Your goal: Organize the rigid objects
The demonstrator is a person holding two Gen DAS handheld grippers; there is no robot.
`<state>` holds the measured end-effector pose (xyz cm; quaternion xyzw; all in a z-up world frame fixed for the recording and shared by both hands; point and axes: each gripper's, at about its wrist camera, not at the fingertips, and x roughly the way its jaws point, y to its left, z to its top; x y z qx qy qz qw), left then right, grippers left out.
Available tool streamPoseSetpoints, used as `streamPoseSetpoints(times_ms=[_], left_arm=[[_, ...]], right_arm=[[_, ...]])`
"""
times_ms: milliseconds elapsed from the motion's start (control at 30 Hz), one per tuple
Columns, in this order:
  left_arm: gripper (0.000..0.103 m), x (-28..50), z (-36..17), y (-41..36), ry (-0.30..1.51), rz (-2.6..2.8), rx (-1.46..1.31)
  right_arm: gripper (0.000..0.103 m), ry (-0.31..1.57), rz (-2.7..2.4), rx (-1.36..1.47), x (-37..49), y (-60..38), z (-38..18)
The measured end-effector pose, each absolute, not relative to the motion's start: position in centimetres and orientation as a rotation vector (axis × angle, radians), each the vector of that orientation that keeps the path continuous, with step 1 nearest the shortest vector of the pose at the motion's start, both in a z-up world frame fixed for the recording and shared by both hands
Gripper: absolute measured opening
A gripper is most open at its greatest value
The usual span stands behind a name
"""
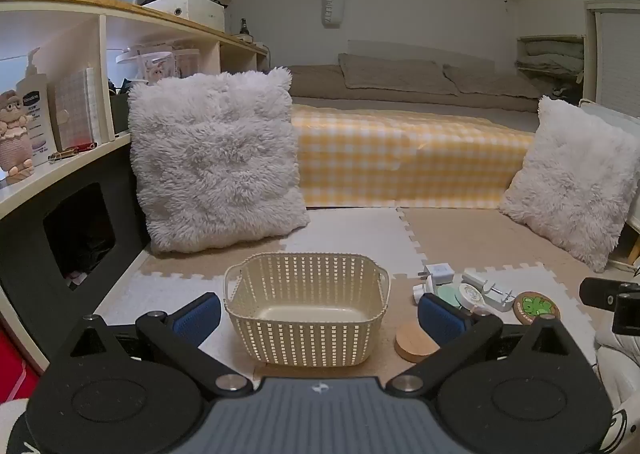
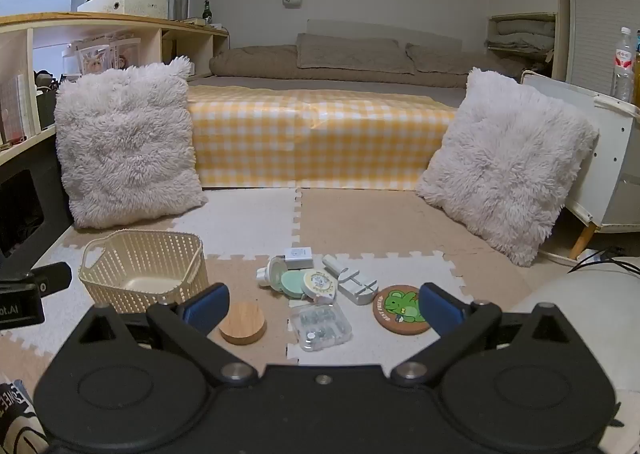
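Observation:
An empty cream plastic basket (image 1: 306, 342) (image 2: 140, 294) stands on the foam floor mat. Right of it lie a round wooden lid (image 2: 243, 322) (image 1: 414, 342), a clear plastic case (image 2: 322, 326), a green-frog coaster (image 2: 402, 308) (image 1: 536, 308), a round tape measure (image 2: 318, 284), a green disc (image 2: 294, 284), a white plug adapter (image 2: 298, 257) and a grey metal tool (image 2: 354, 282). My left gripper (image 1: 318, 314) is open and empty, just before the basket. My right gripper (image 2: 324, 308) is open and empty, just before the clear case.
Two fluffy white cushions (image 2: 128, 145) (image 2: 506, 161) lean at the back left and right. A low bed with a yellow checked cover (image 2: 320, 137) runs behind. A shelf unit (image 1: 60, 101) stands along the left, a white cabinet (image 2: 612, 157) on the right.

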<state>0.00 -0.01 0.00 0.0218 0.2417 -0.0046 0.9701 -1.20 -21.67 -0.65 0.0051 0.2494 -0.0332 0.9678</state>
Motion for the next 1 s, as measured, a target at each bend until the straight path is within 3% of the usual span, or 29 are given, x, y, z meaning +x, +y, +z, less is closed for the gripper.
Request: streamPoseSetpoints(times_ms=[1000], left_arm=[[0.103, 0.01, 0.01, 0.00, 0.493, -0.012, 0.036]], right_arm=[[0.102, 0.510, -0.067, 0.010, -1.12, -21.64, -0.74]])
